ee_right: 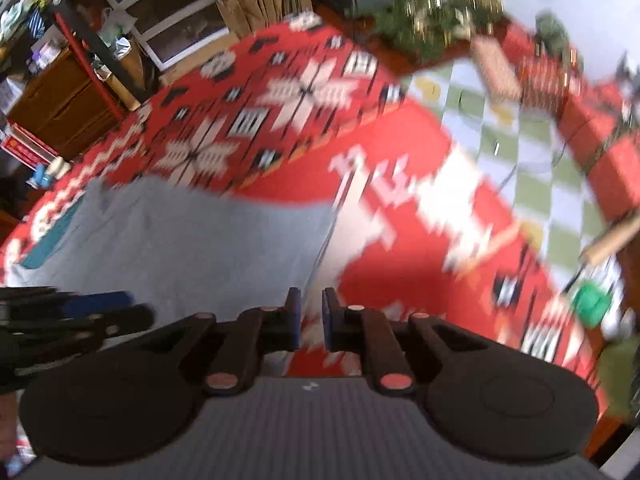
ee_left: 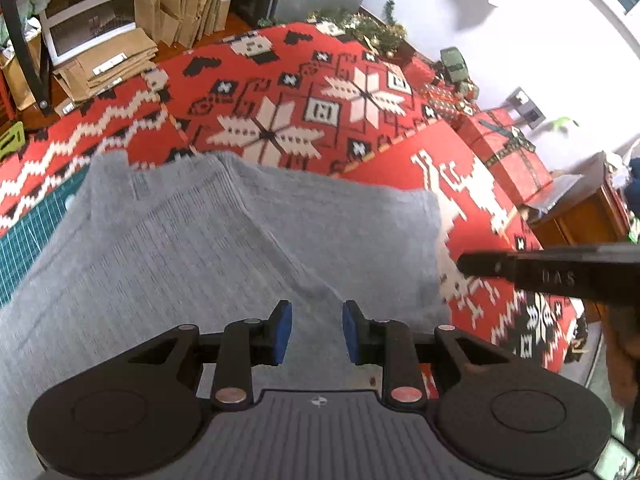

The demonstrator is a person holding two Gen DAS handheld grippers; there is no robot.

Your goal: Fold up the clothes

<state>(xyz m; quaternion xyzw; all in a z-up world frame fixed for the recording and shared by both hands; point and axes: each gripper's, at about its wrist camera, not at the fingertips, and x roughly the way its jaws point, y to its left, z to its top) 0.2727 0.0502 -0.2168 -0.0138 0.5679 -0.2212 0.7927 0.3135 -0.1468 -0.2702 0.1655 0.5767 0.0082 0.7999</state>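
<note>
Grey knit (ee_left: 208, 240) ahead of left tool (ee_left: 317, 330), jaws apart, empty; right tool (ee_right: 311, 318) narrow, empty. Grab edge squarely.

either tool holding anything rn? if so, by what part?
Nothing held. Left tool is open above the grey ribbed knit garment, pads empty. Right tool is open near the garment's right edge, nothing between its pads.

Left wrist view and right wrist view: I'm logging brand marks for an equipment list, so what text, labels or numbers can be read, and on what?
"DAS": raised letters on the black right gripper reaching in over the red patterned cloth, left wrist view.
White labels on the brown paper bags: too small to read.
Red box at the edge of the right wrist view: print too blurred to read.
Grey knit garment: no text visible.
</note>
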